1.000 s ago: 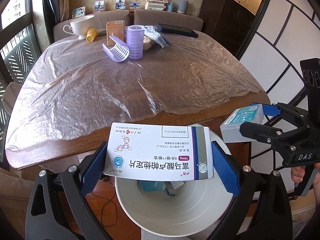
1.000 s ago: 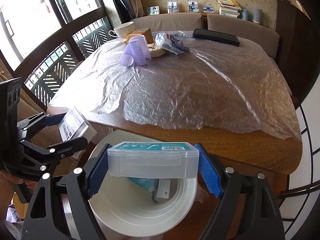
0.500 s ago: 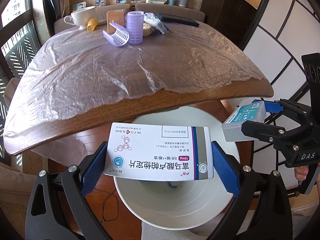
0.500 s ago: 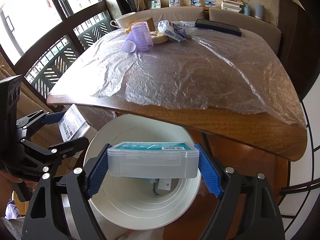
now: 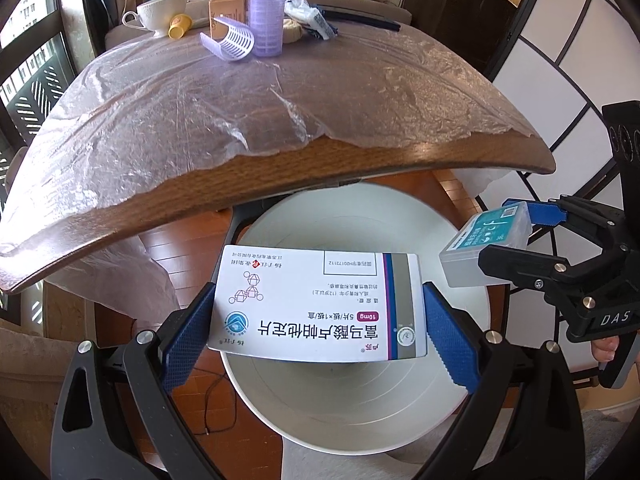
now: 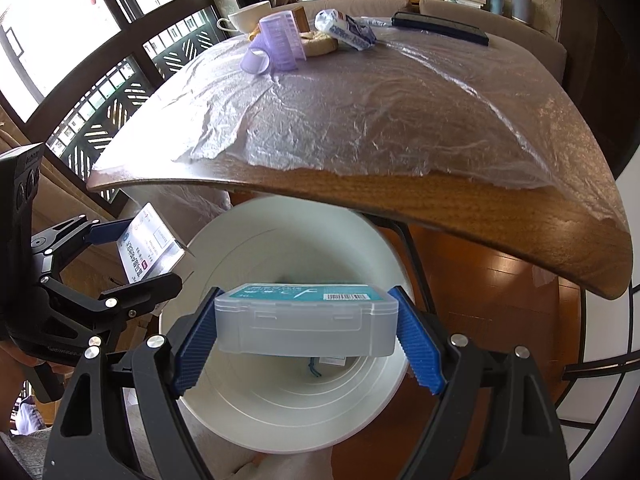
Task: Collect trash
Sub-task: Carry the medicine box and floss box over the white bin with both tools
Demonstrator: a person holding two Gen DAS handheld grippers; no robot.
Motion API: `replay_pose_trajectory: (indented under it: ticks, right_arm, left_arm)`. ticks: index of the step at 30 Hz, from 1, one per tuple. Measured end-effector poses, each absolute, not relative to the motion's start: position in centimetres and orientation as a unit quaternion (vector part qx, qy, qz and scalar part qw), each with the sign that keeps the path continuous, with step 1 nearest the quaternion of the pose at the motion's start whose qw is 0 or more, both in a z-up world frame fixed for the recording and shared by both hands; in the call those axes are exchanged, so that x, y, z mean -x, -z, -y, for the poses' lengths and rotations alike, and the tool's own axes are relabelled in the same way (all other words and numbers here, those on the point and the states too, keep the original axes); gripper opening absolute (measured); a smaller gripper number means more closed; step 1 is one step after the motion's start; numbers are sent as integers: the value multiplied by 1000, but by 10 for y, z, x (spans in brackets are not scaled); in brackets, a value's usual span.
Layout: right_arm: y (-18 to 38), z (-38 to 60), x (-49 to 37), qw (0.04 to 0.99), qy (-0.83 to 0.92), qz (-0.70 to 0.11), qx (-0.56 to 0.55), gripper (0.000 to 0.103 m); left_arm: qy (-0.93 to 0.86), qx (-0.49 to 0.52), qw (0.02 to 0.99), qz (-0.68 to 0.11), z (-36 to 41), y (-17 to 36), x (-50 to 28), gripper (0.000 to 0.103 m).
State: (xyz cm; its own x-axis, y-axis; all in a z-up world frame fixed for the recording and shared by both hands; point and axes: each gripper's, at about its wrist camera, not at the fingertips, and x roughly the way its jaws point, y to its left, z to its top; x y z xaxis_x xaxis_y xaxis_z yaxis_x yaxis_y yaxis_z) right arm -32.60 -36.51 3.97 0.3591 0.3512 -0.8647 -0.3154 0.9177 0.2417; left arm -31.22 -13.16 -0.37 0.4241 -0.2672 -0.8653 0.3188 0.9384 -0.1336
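Note:
My left gripper (image 5: pixel 318 312) is shut on a white medicine box (image 5: pixel 320 304) with printed characters, held flat over the open white trash bin (image 5: pixel 348 412). My right gripper (image 6: pixel 306 324) is shut on a clear plastic case (image 6: pixel 306 320) with a teal label, held over the same bin (image 6: pixel 280 408). In the left wrist view the right gripper (image 5: pixel 504 240) with the case (image 5: pixel 484 244) is at the right. In the right wrist view the left gripper (image 6: pixel 132 248) with the medicine box (image 6: pixel 148 244) is at the left. The bin stands on the floor below the table's near edge.
A wooden table (image 5: pixel 280 172) under plastic film overhangs the bin's far side. At its far end stand purple hair rollers (image 5: pixel 266 24), a white cup (image 5: pixel 160 12), a brown box (image 5: pixel 226 10) and a crumpled wrapper (image 6: pixel 348 32). A sofa lies behind.
Both grippers have gone down and forward with their loads. The bin now shows more fully under them, and the table edge sits higher in both views.

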Motion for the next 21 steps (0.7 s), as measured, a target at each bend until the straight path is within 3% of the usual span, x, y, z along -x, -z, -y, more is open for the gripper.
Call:
replay_pose_trajectory:
  ticks: [21]
  right_arm:
    - [-14, 361, 318, 810, -200, -551, -8, 81]
  left_arm:
    - [175, -33, 829, -530, 136, 29, 309, 98]
